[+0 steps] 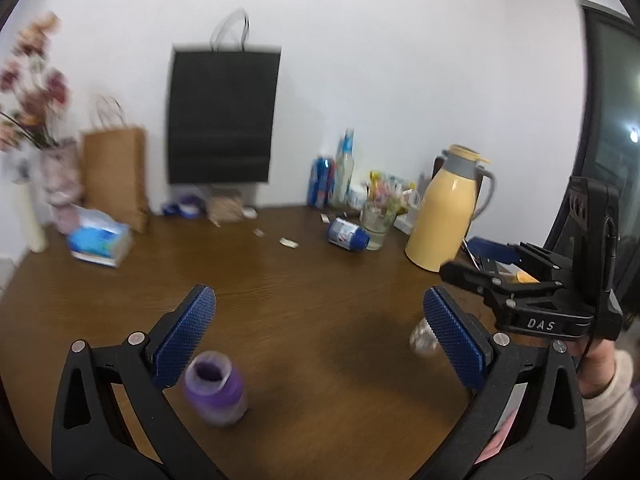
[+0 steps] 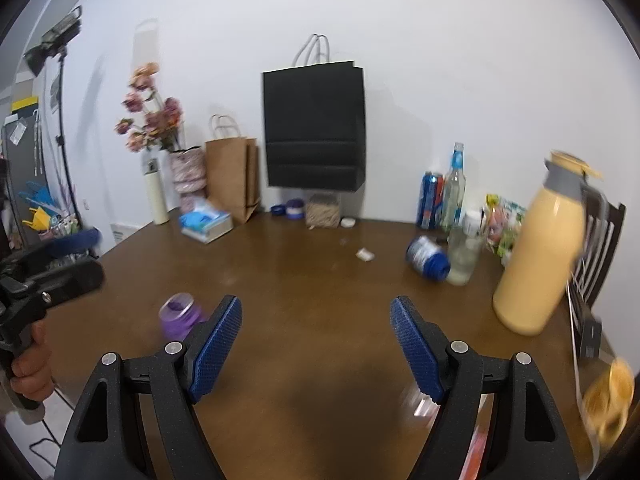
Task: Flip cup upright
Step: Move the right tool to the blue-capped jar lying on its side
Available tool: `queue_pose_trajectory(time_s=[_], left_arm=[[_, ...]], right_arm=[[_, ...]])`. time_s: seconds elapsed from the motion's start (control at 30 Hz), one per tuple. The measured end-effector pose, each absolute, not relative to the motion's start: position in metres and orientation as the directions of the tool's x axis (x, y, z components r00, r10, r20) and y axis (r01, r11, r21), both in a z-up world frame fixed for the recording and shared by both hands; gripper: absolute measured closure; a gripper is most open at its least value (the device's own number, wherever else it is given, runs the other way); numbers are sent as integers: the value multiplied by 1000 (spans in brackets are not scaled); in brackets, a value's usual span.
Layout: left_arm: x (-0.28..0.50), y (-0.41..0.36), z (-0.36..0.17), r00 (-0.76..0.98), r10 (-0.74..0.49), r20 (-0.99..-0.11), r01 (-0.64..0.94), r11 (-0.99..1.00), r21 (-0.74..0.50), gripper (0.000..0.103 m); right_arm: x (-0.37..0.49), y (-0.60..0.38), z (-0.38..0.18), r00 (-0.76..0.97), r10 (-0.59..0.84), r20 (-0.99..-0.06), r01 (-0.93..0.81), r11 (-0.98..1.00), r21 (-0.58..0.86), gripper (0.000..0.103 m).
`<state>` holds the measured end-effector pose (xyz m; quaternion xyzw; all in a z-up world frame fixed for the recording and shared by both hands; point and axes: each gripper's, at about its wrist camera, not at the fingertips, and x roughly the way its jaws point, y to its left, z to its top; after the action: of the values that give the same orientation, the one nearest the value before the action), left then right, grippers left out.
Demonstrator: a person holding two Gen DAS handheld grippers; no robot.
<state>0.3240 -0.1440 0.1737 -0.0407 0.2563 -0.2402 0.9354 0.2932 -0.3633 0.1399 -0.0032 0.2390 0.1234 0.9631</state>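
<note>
Purple cup [image 1: 215, 390] stands mouth-up on the wooden surface [image 1: 320, 280], just beside the left tool [image 1: 320, 336]. Both tools spread wide, empty; right tool [image 2: 316, 344] well apart. Task appears done.

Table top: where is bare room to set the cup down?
Bare wood runs across the middle of the table, between the purple cup and the yellow thermos. The back edge and right corner around the fallen blue bottle are crowded.
</note>
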Motion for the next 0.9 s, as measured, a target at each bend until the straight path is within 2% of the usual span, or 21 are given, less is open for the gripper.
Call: queue_pose_trajectory(time_s=[0.1, 0.2, 0.33, 0.43, 0.63, 0.73, 0.9], left_arm=[[386, -170, 177, 671, -498, -549, 446, 863, -238, 0], [454, -201, 171, 603, -463, -650, 435, 873, -218, 0], [526, -216, 154, 516, -472, -715, 399, 871, -288, 0], [575, -227, 135, 432, -485, -761, 395, 860, -323, 0], [622, -230, 108, 391, -486, -782, 321, 868, -379, 0], [629, -230, 100, 388, -492, -779, 314, 866, -390, 0], [640, -221, 85, 396, -486, -779, 273, 872, -405, 0]], right_arm=[[368, -390, 154, 816, 242, -525, -228, 969, 92, 21], [445, -405, 148, 760, 228, -608, -231, 970, 75, 21], [542, -426, 114, 652, 215, -727, -211, 973, 99, 21], [600, -440, 83, 606, 171, -777, -177, 981, 78, 22], [672, -452, 32, 558, 101, -824, -139, 990, 27, 22], [688, -451, 16, 542, 69, -838, -132, 991, -3, 27], [696, -443, -4, 543, -30, -839, -149, 980, -132, 28]])
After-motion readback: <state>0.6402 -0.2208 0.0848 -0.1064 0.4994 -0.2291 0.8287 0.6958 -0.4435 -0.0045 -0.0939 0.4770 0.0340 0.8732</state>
